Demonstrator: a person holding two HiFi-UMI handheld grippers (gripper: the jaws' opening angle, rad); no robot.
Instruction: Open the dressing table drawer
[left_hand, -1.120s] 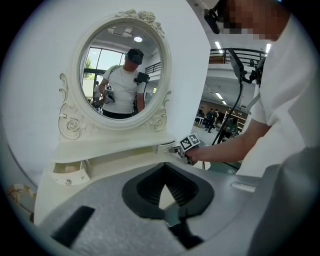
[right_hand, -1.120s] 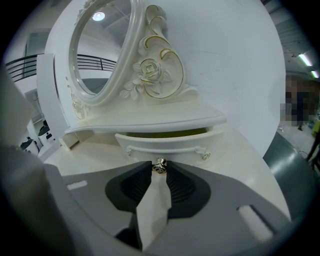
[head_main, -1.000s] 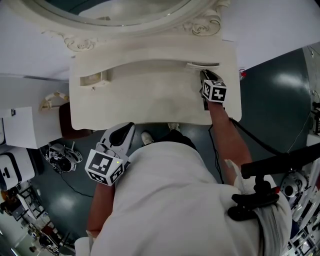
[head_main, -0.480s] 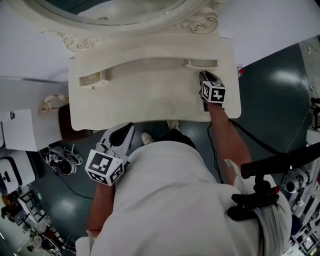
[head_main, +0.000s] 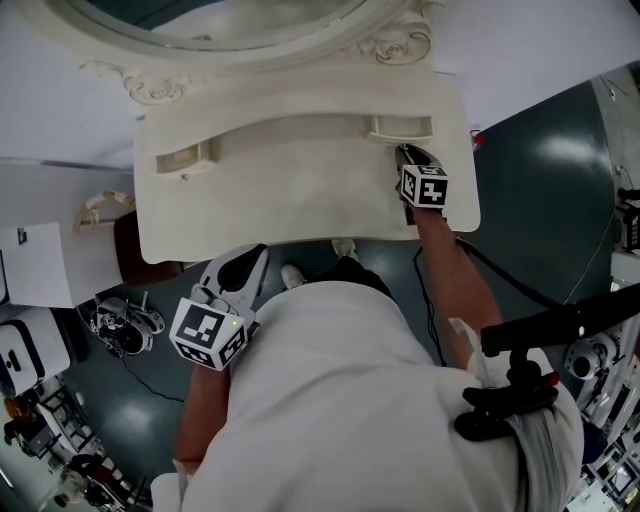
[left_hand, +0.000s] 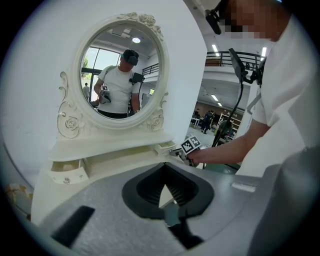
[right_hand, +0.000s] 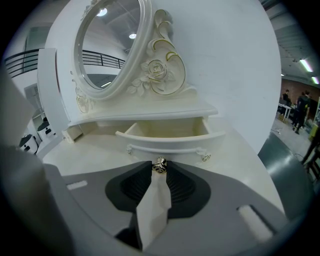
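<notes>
The cream dressing table (head_main: 300, 200) stands under its oval mirror (left_hand: 120, 75). Its right drawer (head_main: 402, 127) (right_hand: 170, 135) is pulled part way out, and the inside shows bare. My right gripper (head_main: 408, 160) (right_hand: 159, 167) is shut on that drawer's small metal knob (right_hand: 159, 165), which sits between the jaw tips. My left gripper (head_main: 240, 270) (left_hand: 165, 175) hangs below the table's front edge, close to the person's body, with its jaws together and nothing between them. The right gripper's marker cube (left_hand: 191, 144) shows in the left gripper view.
The table's left drawer (head_main: 183, 158) (left_hand: 67, 172) also stands slightly out. A white wall rises behind the mirror. A pale wicker piece (head_main: 100, 205) and cabled gear (head_main: 125, 315) lie on the dark floor at the left. A black stand (head_main: 540, 325) is at the right.
The right drawer has slid further out of the table, its opening now wider. My right gripper came back a little with the knob. The left gripper has kept still.
</notes>
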